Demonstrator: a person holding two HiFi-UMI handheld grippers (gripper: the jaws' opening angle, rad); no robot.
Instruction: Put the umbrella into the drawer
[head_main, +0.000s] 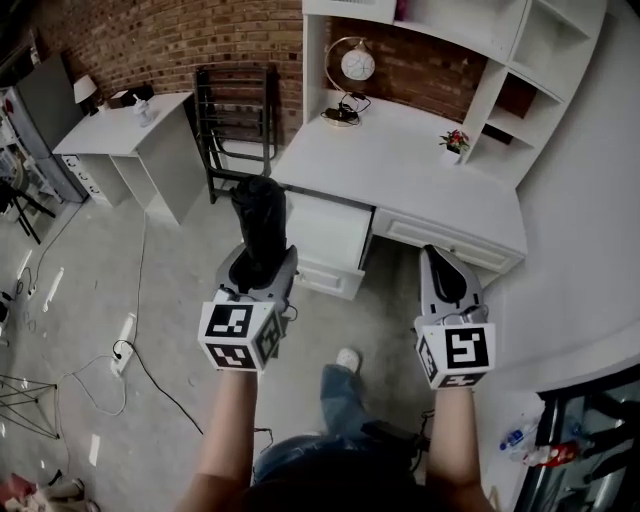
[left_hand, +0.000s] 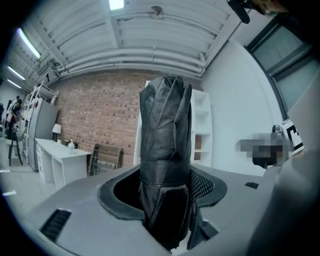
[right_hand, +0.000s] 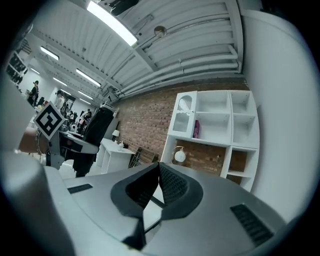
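The left gripper (head_main: 259, 268) clamped the folded black umbrella (head_main: 260, 212) upright, the white desk (head_main: 400, 170) at its twelve o'clock, while the right gripper (head_main: 441, 260), at its three o'clock, was closed and empty.

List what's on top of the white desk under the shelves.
A round white globe on a gold arc stand and a small potted flower. The umbrella covers the front left corner of the desk.
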